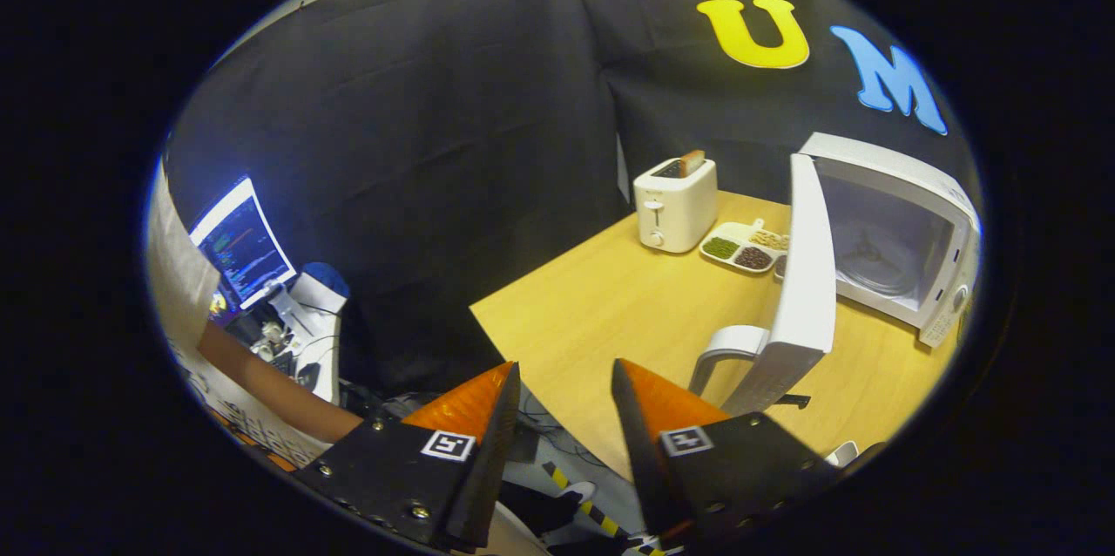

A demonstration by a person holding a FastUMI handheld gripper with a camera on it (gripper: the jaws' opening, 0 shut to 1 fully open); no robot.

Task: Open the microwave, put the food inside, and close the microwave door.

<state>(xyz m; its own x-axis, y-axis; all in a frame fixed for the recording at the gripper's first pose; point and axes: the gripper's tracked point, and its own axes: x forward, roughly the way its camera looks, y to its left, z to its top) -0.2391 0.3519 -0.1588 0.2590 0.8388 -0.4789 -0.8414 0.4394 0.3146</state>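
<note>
Wooden table (pixel 610 303) bearing, at far right, the white microwave (pixel 906 229) with its door (pixel 806 277) swung wide open toward the near side and cavity exposed. Left of it stand a toaster (pixel 675 203) and a divided food tray (pixel 745 247). The gripper (pixel 564 386), nearest, has fingers spread apart, holding nothing.

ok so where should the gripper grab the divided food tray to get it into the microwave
Likely the divided food tray's near rim, approached from the open table side in front of it. It lies flat, with the toaster close on one side and the open microwave door on the other, so only that low edge looks free. The gripper is open, holding nothing, well short of it.
</note>
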